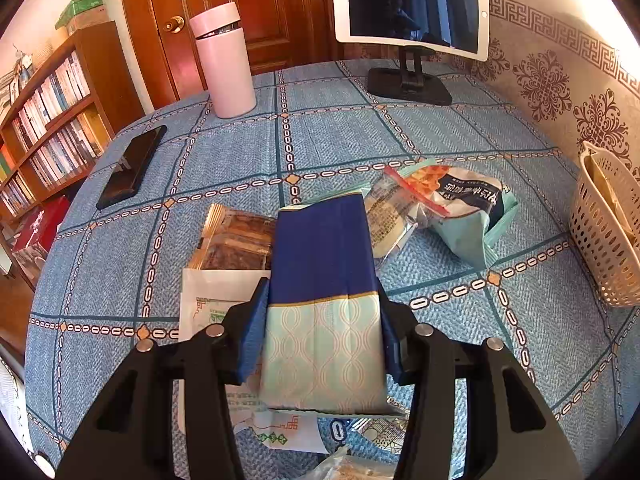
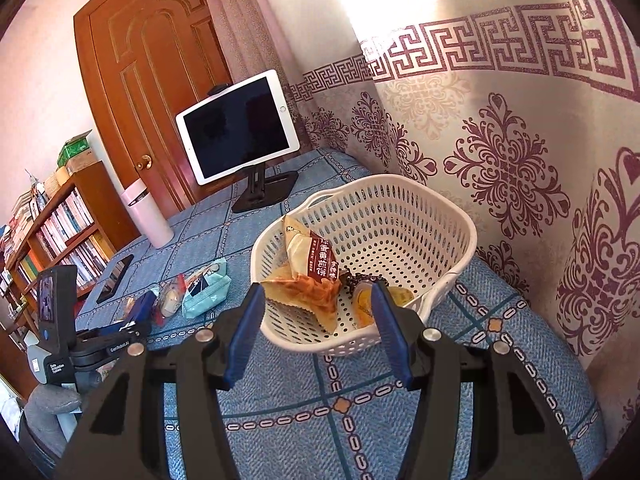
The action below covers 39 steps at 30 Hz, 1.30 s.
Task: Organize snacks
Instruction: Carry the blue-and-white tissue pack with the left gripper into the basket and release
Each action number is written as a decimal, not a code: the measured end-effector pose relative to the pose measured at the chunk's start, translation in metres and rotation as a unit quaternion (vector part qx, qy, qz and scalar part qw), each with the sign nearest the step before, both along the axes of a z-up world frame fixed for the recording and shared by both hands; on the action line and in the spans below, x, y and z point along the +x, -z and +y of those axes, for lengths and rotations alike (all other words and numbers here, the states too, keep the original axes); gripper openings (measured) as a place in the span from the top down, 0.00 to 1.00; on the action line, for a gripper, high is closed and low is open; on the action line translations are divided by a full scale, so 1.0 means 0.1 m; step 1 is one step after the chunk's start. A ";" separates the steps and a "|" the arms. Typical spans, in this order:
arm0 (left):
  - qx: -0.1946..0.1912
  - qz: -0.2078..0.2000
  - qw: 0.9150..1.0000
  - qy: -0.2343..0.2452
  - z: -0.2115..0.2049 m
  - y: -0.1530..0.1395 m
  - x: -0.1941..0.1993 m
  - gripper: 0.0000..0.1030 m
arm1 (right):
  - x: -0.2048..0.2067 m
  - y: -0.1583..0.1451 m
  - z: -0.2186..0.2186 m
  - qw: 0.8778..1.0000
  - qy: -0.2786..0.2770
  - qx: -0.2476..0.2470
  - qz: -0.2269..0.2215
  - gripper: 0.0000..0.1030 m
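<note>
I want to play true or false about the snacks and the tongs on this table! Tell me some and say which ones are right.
1. The left tongs are squeezing a blue and mint snack packet. True.
2. The right tongs are holding a snack. False: they are open and hold nothing, hovering in front of the white basket.
3. The white basket has no snacks in it. False: an orange and brown snack bag already lies inside.
4. A pink bottle stands upright on the blue tablecloth. True.
5. The tablet lies flat on the cloth. False: it is propped on a black stand.
</note>
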State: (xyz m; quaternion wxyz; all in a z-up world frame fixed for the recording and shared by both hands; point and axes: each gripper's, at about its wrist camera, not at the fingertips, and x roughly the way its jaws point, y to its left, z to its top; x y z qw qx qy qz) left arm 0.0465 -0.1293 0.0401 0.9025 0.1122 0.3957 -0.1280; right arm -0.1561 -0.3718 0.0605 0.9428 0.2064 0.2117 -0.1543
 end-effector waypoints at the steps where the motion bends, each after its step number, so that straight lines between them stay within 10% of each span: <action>1: -0.003 -0.005 1.000 0.001 0.00 -0.04 -0.02 0.52 | -0.01 0.00 0.00 1.000 0.000 0.000 -0.001 0.46; 20: -0.053 -0.087 0.984 0.148 -1.03 -0.87 -0.68 0.52 | -0.18 -0.01 -0.07 1.000 0.022 -0.013 -0.011 0.46; 39: -0.094 -0.005 0.963 0.252 -2.12 -0.67 -0.87 0.49 | -0.35 0.08 -0.29 0.999 0.048 0.005 -0.011 0.46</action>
